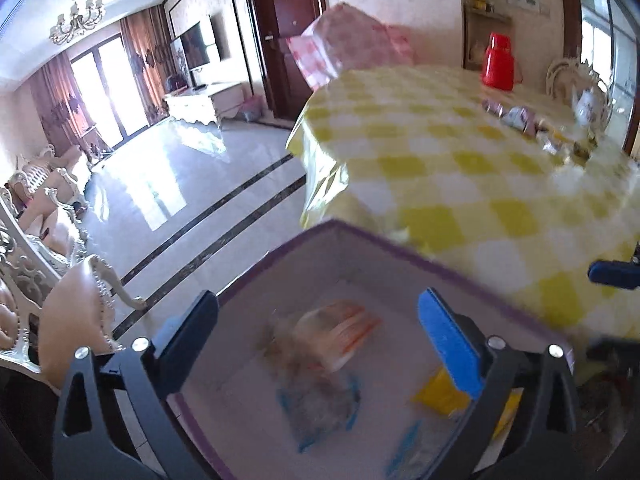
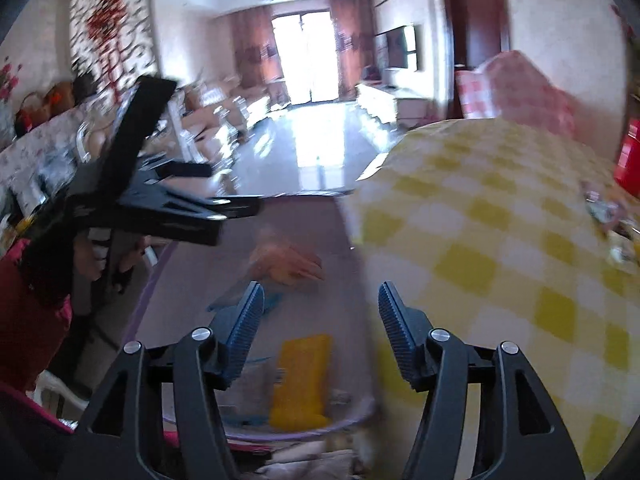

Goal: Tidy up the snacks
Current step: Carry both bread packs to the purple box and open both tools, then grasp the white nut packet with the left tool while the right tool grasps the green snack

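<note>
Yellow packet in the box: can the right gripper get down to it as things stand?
Probably yes. The right gripper is open and empty, and the yellow packet lies uncovered in the open-topped box just below its fingers. The left gripper stands off to the side.

Two wrist views, close above one shared box [image 1: 280, 256], angled downward.

My left gripper [image 1: 316, 328] is matt black plastic with bright metal screws, its pads [image 1: 450, 344] smooth blue. My right gripper's pads [image 2: 400, 332] are ribbed. The tablecloth [image 1: 460, 168] shines like glossy vinyl, though blur leaves me unsure. The floor [image 1: 180, 184] is polished stone. The box [image 1: 304, 240] looks like matt card.
</note>
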Available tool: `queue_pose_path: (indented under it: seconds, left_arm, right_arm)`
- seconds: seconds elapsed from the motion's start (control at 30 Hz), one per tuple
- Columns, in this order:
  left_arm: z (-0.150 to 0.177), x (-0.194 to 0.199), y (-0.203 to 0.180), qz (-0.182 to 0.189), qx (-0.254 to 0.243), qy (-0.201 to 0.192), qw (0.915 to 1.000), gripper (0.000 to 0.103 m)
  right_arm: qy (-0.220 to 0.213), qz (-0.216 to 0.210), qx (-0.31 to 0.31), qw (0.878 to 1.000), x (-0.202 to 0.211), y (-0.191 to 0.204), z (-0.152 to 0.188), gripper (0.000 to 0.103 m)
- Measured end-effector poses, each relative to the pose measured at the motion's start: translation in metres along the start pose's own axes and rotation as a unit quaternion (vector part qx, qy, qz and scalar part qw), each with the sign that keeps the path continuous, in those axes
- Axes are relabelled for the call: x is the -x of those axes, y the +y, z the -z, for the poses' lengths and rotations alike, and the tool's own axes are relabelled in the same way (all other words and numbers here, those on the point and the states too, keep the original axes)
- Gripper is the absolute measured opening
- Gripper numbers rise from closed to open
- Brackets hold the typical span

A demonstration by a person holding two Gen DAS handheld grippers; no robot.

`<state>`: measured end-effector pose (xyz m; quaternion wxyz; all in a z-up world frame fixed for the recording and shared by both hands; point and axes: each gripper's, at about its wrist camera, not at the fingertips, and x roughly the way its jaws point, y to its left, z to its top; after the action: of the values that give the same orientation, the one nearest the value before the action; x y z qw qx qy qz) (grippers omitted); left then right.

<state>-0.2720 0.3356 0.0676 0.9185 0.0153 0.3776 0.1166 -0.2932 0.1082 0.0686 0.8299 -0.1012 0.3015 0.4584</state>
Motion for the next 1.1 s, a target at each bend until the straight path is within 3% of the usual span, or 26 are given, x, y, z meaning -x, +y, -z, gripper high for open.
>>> queue_pose_path:
  seconds: [0.13, 0.2, 0.4, 0.53, 0.67, 0.83, 0.93, 1.0, 1.1]
  left_arm:
    - [-0.020, 0.004, -0.029, 0.027, 0.003, -0.016, 0.9995, 0.101]
    - [-0.037, 0.004, -0.056, 0.059, -0.001, -0.025, 0.9980, 0.101]
    - [-0.078, -0.003, -0.158, 0.147, -0.046, -0.038, 0.9874, 0.101]
    - [-0.091, -0.030, -0.230, 0.192, -0.057, -0.020, 0.9795, 0.101]
    - [-0.102, -0.076, -0.298, 0.222, -0.042, 0.027, 0.9738, 0.101]
    - [-0.130, -0.116, -0.356, 0.220, -0.013, 0.035, 0.9747, 0.101]
    - [-0.151, -0.139, -0.387, 0.195, -0.003, 0.032, 0.9803, 0.101]
    - [-0.165, -0.159, -0.409, 0.158, -0.006, 0.027, 0.9871, 0.101]
    - [-0.181, -0.185, -0.423, 0.130, 0.014, 0.032, 0.9910, 0.101]
  right_arm:
    - [-0.028, 0.051, -0.047, 0.997, 0.034, -0.050, 0.008, 0.064]
    - [-0.044, 0.079, -0.072, 0.993, 0.049, -0.075, 0.013, 0.069]
    - [-0.076, 0.172, -0.177, 0.966, 0.106, -0.166, 0.047, 0.074]
    - [-0.053, 0.230, -0.225, 0.945, 0.127, -0.222, 0.071, 0.075]
    - [-0.031, 0.270, -0.254, 0.928, 0.137, -0.268, 0.090, 0.075]
    - [-0.036, 0.298, -0.304, 0.904, 0.148, -0.328, 0.100, 0.075]
    - [-0.040, 0.303, -0.314, 0.899, 0.151, -0.350, 0.104, 0.075]
    - [-0.039, 0.305, -0.315, 0.898, 0.149, -0.360, 0.100, 0.075]
    - [-0.031, 0.306, -0.315, 0.898, 0.140, -0.378, 0.094, 0.075]
